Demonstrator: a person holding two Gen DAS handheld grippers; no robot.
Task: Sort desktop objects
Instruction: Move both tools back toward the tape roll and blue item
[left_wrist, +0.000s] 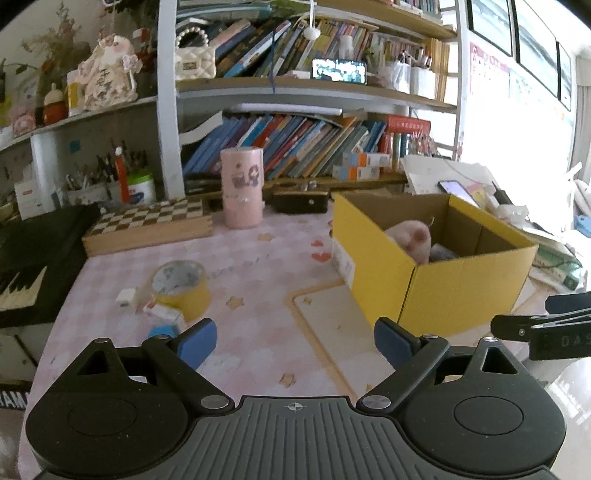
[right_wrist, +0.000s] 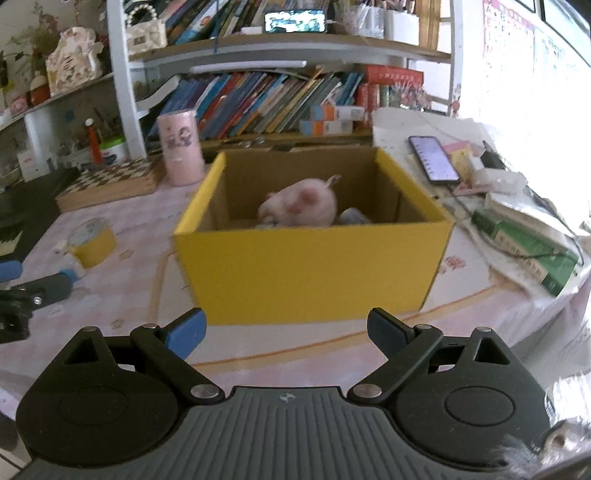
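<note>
The left gripper (left_wrist: 295, 341) hangs above the pink checked tablecloth (left_wrist: 258, 295) with its blue-padded fingers (left_wrist: 197, 341) spread wide and nothing between them. The yellow cardboard box (left_wrist: 443, 284) stands to the right ahead of it, open-topped, with a pink plush toy (left_wrist: 412, 238) inside. Well left of the box sits a yellow tape roll (left_wrist: 183, 286), with a small white cube (left_wrist: 125, 296) just beside it. Behind the roll, further from the box, lies a chessboard (left_wrist: 147, 223); a pink cylindrical container (left_wrist: 242, 186) stands upright between chessboard and box. The right gripper (left_wrist: 535, 328) shows at the right edge.

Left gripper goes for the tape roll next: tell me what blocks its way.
Nothing visible blocks it. The left gripper is open and empty; the tape roll lies ahead to its left, with only small white items beside the roll.
</note>
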